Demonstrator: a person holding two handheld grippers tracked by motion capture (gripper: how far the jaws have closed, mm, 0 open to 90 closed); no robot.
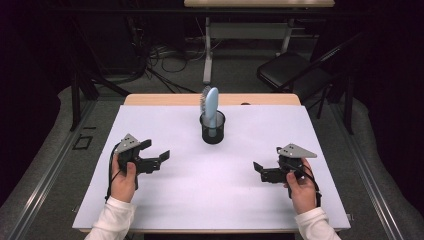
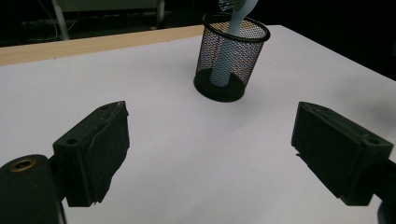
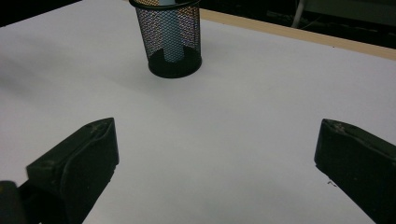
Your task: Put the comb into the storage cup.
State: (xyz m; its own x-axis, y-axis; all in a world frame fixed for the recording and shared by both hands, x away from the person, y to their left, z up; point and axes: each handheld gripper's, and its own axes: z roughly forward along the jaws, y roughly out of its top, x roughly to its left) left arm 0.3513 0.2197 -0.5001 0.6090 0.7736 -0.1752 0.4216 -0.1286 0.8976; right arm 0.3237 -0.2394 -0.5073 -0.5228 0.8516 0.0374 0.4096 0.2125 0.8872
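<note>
A black mesh cup stands upright at the middle back of the white table cover. In it a light blue hairbrush stands handle down, its bristles facing away. My left gripper hovers at the left front, open and empty, pointing right towards the cup. My right gripper is at the right front, also open and empty, pointing left. In the left gripper view the cup with the brush lies ahead of the wide-apart jaws of the gripper. The right gripper view has the cup ahead and to the left of the gripper.
The white cover lies on a wooden table whose far edge shows as a bare strip. Behind the table are a black folding chair, a second table's leg and cables on the floor.
</note>
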